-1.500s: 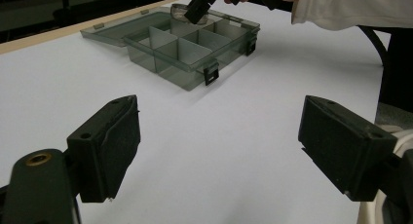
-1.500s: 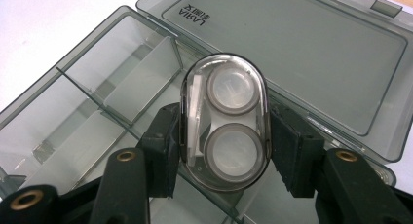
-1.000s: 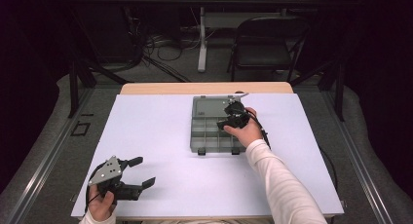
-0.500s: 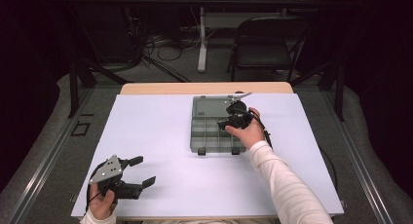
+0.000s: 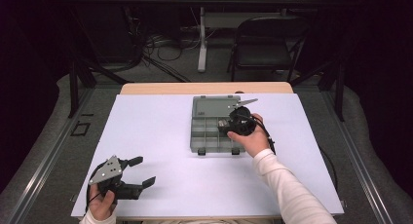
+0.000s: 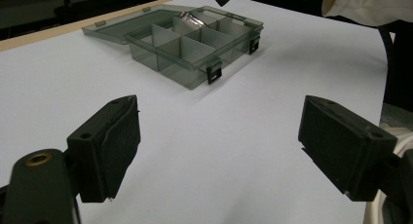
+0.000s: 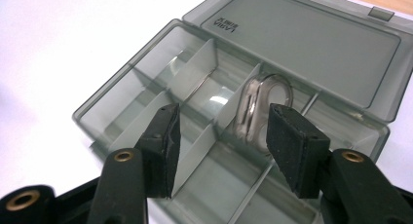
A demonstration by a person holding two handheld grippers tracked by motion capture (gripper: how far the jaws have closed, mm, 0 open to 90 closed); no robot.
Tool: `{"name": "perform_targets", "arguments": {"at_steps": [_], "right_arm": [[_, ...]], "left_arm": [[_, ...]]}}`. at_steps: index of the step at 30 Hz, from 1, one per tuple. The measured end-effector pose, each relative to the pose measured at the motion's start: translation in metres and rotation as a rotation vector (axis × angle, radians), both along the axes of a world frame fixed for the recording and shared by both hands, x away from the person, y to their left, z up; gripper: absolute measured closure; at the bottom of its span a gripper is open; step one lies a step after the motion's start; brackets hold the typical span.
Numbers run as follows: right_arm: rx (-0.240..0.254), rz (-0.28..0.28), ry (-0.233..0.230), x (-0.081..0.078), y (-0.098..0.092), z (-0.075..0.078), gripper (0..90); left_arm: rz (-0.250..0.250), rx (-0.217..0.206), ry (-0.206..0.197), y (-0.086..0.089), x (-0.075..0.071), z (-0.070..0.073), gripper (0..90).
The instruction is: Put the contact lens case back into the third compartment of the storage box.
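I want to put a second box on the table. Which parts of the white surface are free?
The white table cover is bare left of the open organizer box, from its far edge to the left gripper. Bare too between that gripper and the sleeve. Crowded where the right gripper works above the box.

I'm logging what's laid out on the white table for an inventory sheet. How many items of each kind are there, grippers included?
Compartment box, lid open: 1
Clear clip-like piece in one compartment: 1
Handheld grippers: 2, left gripper and right gripper
Total: 4
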State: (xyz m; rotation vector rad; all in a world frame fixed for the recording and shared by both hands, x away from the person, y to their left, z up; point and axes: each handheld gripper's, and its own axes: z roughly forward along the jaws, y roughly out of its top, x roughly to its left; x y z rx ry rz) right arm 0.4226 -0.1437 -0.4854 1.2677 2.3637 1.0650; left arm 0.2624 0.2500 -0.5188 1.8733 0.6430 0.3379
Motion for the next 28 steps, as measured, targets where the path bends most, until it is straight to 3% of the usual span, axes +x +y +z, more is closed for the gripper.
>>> {"name": "perform_targets", "arguments": {"at_steps": [3,7,12,28], "right_arm": [[0.008,0.008,-0.006,-0.006,0.000,0.000,43.6],[0.021,0.024,-0.038,-0.023,0.001,0.002,30.5],[0.038,0.028,-0.050,-0.033,0.001,0.005,26.6],[0.088,0.036,-0.160,-0.086,-0.013,0.009,21.4]], "left_arm": [[-0.003,0.005,0.002,0.000,0.000,0.000,15.9],[-0.001,0.006,-0.001,0.000,-0.001,0.000,15.9],[-0.001,0.004,-0.002,0.001,-0.002,0.000,15.9],[0.005,-0.001,-0.002,0.002,0.000,0.000,15.9]]}}
